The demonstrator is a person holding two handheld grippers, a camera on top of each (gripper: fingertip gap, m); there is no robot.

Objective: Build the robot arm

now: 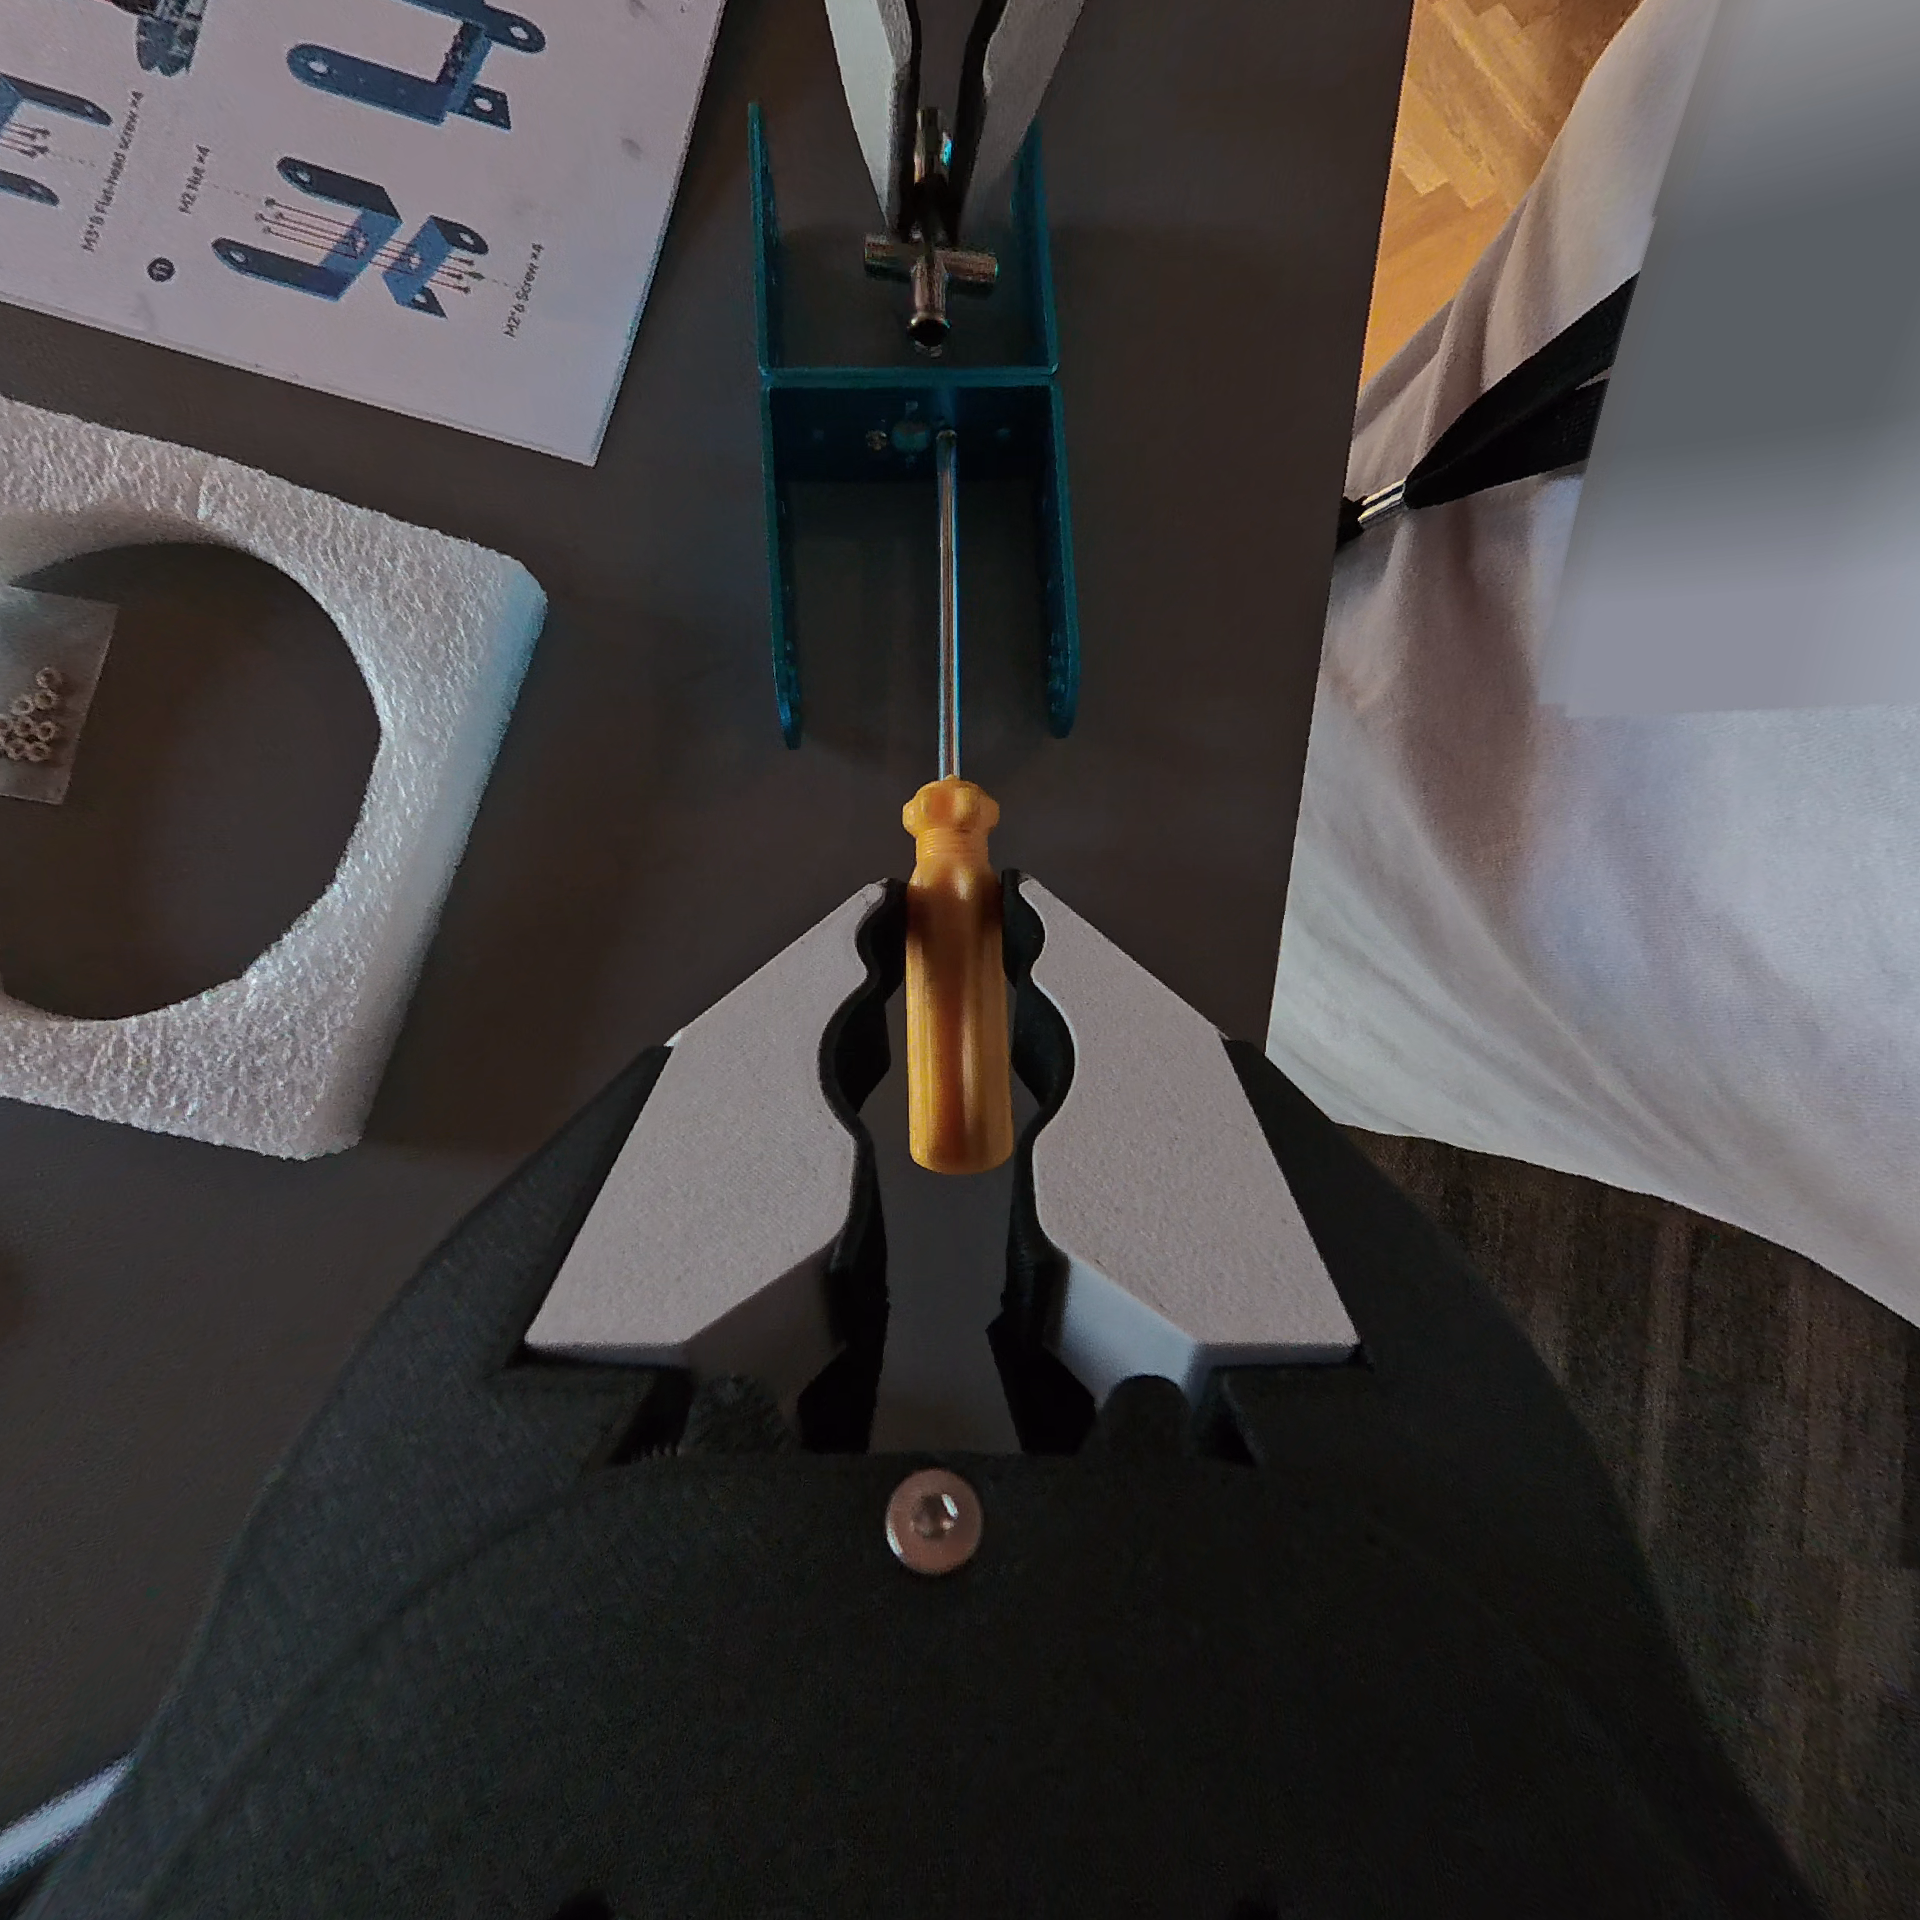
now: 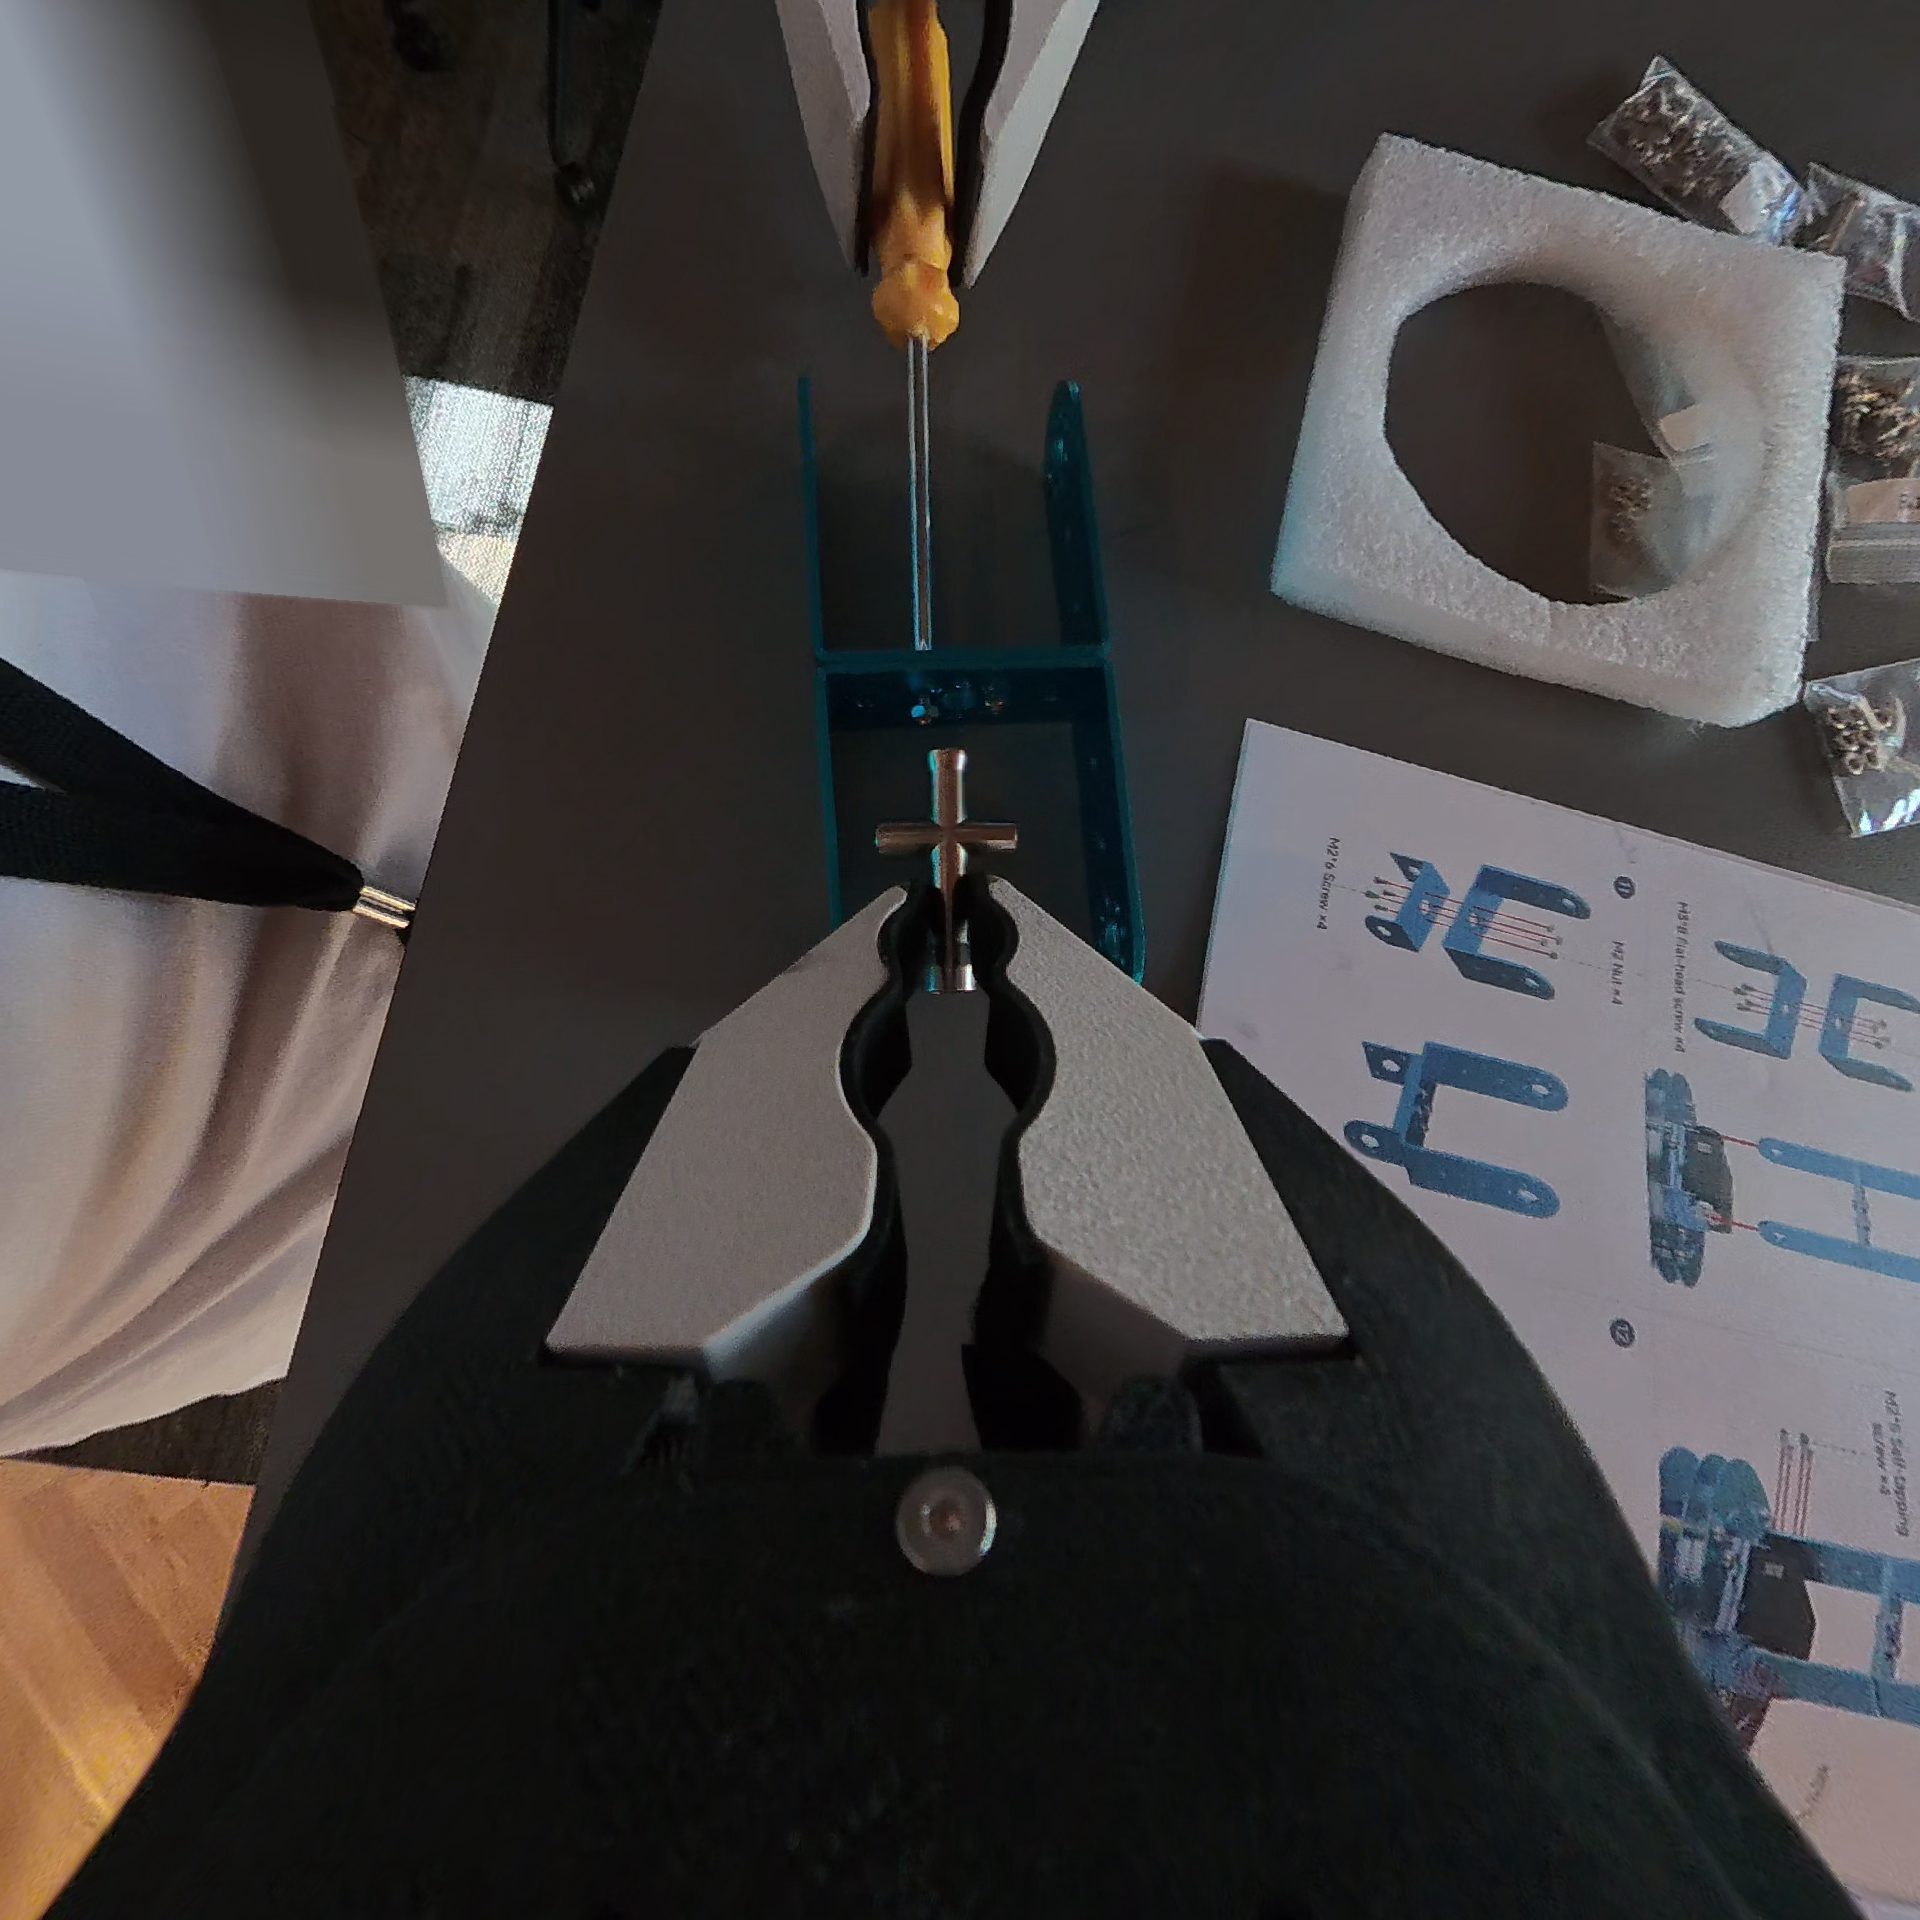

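Note:
My left gripper [image 1: 951, 894] is shut on a yellow-handled screwdriver [image 1: 956, 997]. Its thin shaft [image 1: 947, 603] runs forward, and its tip meets the middle plate of two teal metal U-brackets [image 1: 914, 436] joined back to back on the dark table. My right gripper [image 2: 948, 894] is shut on a small metal cross-shaped wrench [image 2: 948, 831], whose front end points at the same plate [image 2: 961, 691] from the opposite side, just short of it. Each gripper shows at the top of the other's view, the right one [image 1: 940, 223] and the left one [image 2: 914, 260].
A white foam block [image 1: 260, 831] with a round hole lies beside the brackets. A printed instruction sheet [image 2: 1558, 1143] lies next to it. Several small bags of hardware [image 2: 1870, 436] sit past the foam. A person in white cloth [image 1: 1610, 883] is at the table edge. Tip to tip, the grippers are about 12 cm apart.

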